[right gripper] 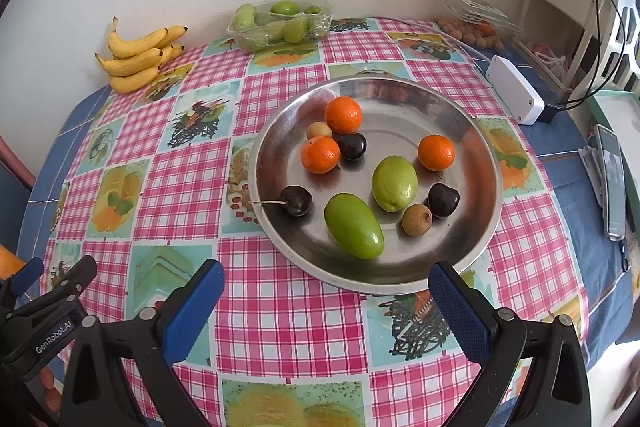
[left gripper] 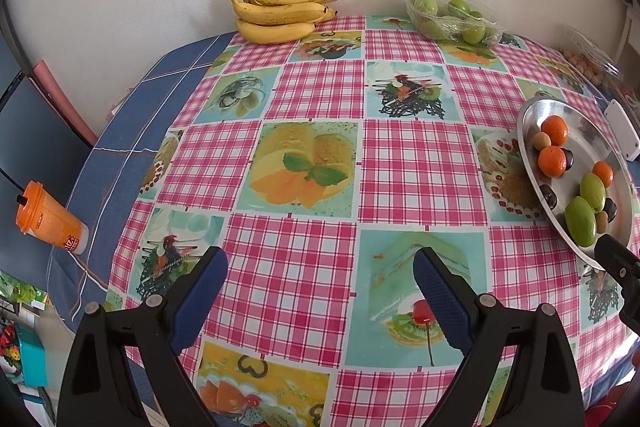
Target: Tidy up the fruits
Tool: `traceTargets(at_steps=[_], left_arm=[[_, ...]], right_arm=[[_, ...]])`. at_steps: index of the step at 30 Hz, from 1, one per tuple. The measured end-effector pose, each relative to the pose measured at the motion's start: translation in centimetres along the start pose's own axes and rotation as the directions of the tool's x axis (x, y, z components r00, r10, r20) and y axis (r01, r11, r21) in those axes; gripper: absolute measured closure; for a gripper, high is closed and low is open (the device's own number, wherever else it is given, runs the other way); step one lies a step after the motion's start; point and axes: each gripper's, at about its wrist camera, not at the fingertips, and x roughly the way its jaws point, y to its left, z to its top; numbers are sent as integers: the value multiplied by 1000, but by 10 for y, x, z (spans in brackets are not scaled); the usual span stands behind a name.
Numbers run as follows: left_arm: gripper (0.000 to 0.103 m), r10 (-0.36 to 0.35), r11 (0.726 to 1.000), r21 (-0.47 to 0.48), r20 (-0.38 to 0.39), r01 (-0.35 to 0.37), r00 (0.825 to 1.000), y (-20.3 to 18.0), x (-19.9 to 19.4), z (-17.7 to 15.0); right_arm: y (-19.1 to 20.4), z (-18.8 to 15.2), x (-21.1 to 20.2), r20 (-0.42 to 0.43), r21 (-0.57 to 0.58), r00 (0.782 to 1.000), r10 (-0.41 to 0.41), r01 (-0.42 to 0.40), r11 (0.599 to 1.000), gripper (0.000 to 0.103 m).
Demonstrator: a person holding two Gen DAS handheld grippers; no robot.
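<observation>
A round metal plate point(right gripper: 460, 107) lies ahead of my right gripper point(right gripper: 326, 279), which stands open with nothing between its blue pads, just short of the plate's near rim. On the plate lie three tangerines point(right gripper: 343, 115), two green fruits point(right gripper: 354, 225), three dark cherries point(right gripper: 296, 201) and two small brown fruits point(right gripper: 417, 220). My left gripper point(left gripper: 320, 267) is open over bare tablecloth, with the plate point(left gripper: 536, 115) at its right. Bananas point(left gripper: 280, 9) lie at the table's far edge.
A clear tray of green fruits point(right gripper: 280, 21) and a clear box of small brown fruits point(right gripper: 472, 27) stand near the wall. A white box point(right gripper: 516, 95) and a phone point(right gripper: 612, 179) lie on the right. An orange cup point(left gripper: 48, 219) lies at the left edge.
</observation>
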Motion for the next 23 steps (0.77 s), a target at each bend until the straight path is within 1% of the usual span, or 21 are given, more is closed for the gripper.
traceTargets(at_steps=[12,19,23], left_arm=[[9,0,1000,0,3,0,1000,1,0,1],[9,-16,1000,-4,22,16,1000,1,-3,1],[9,-13,1000,-9,23,13,1000,1,-4,2]], right_arm=[[0,0,0,-4,0,1000,1,-1,1000,0],[-1,0,1,-1,7,1000,-5,5,1000,0],[-2,0,1,0,9,1000,-6,6,1000,0]])
